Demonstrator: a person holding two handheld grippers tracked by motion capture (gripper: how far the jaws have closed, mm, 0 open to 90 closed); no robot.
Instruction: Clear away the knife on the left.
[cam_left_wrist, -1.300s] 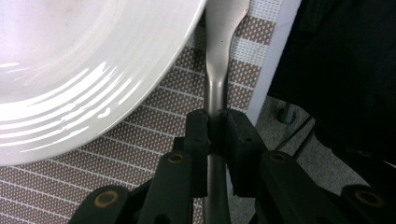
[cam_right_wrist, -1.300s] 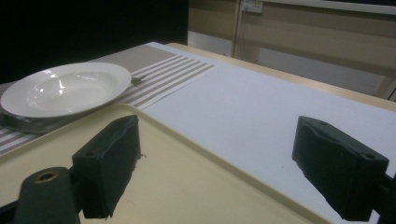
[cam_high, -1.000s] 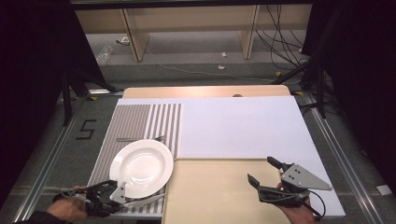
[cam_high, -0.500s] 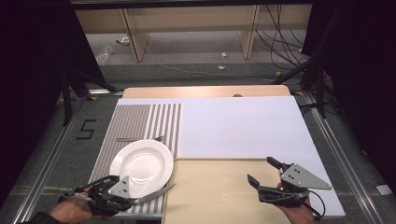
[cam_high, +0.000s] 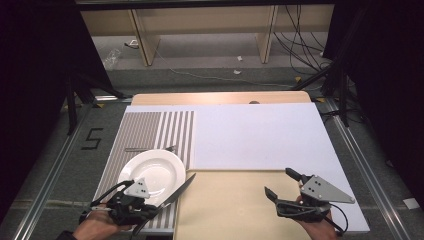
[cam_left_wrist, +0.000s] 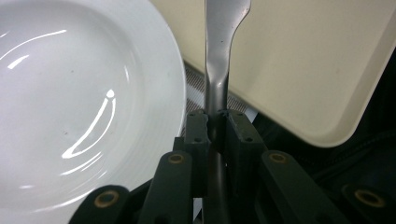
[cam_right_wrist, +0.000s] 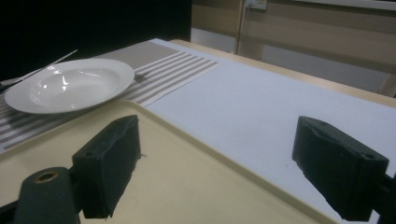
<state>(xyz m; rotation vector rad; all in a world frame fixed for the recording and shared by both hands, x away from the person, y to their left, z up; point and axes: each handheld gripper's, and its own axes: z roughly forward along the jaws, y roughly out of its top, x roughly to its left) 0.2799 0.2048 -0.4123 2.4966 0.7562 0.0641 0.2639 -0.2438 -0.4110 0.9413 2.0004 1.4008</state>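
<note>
Two grippers sit at the near edge of the table, one in each of the person's hands. The left gripper (cam_high: 142, 202) is at the near left, its jaws clenched on the handle of a knife (cam_high: 176, 191) — the left gripper view shows the metal handle (cam_left_wrist: 217, 88) pinched between the two black pads and running straight away from them. In the high view the knife's blade points away to the right and slightly far, with its tip just over the left edge of the beige tray (cam_high: 225, 210). The knife lies just beside the right rim of the white plate (cam_high: 152, 172), though whether it touches that rim I cannot tell.

That plate rests on a grey striped placemat (cam_high: 150, 130) at the left of the table. A fork (cam_high: 150, 148) lies on the placemat just beyond the plate's far rim. A white sheet (cam_high: 260, 135) covers the middle and right of the table, and the tray sits at its near edge.

Over at the near right, the right gripper (cam_high: 282, 185) hovers above the tray's right part — its jaws are spread wide with nothing between them, as the right gripper view confirms, the pads (cam_right_wrist: 109, 163) standing well apart above the tray's bare surface.
</note>
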